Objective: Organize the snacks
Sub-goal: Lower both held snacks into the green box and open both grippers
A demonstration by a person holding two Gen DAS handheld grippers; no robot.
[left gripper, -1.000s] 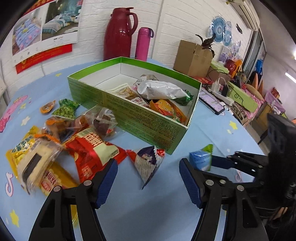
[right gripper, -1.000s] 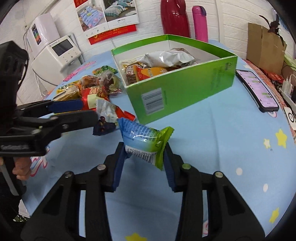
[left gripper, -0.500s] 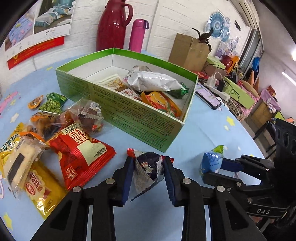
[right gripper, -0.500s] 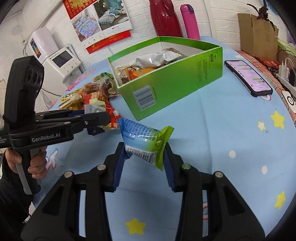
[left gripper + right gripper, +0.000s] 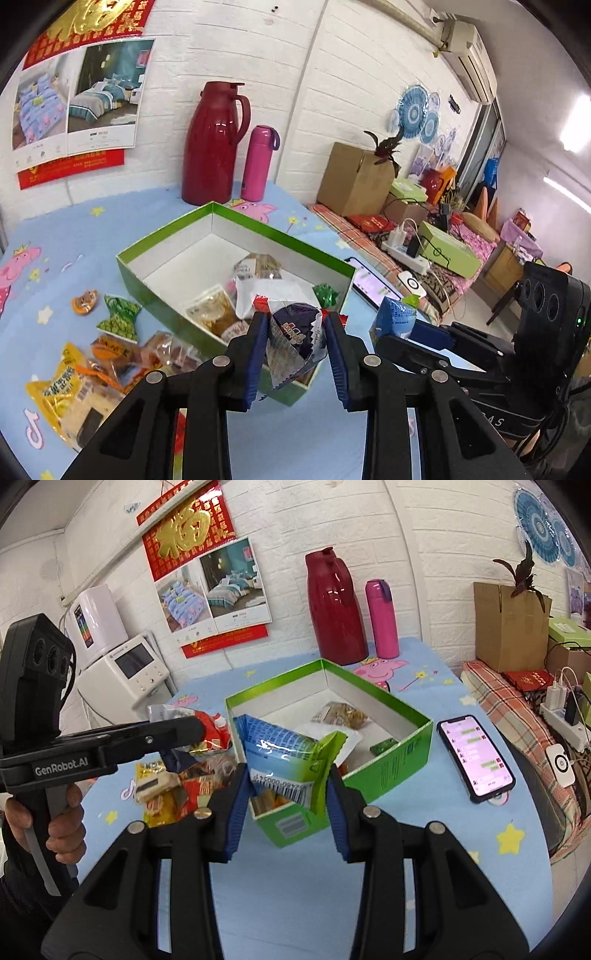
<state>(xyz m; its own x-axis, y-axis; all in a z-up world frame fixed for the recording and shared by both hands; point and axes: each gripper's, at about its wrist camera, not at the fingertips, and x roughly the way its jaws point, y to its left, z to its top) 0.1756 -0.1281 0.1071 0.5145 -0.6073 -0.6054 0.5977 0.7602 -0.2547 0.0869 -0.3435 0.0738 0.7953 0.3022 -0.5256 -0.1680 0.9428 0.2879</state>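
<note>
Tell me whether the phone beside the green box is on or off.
On. The phone lies flat on the tablecloth right of the green box, and its screen is lit, showing a chat with green and white message bubbles.

readable text: "genrobot.ai" in white on the side of the left gripper [image 5: 177, 734], right wrist view. partial "as" on the right gripper [image 5: 397, 332] body, left wrist view. gold "福" character on the red wall hanging [image 5: 186, 530]. blue-green snack packet [image 5: 286, 764] has a barcode with digits, roughly "2480…0000", upside down, not fully legible. yellow snack packet [image 5: 62, 384] carries chinese print, too small to read. phone [image 5: 474, 757] shows chat bubbles, unreadable.
</note>
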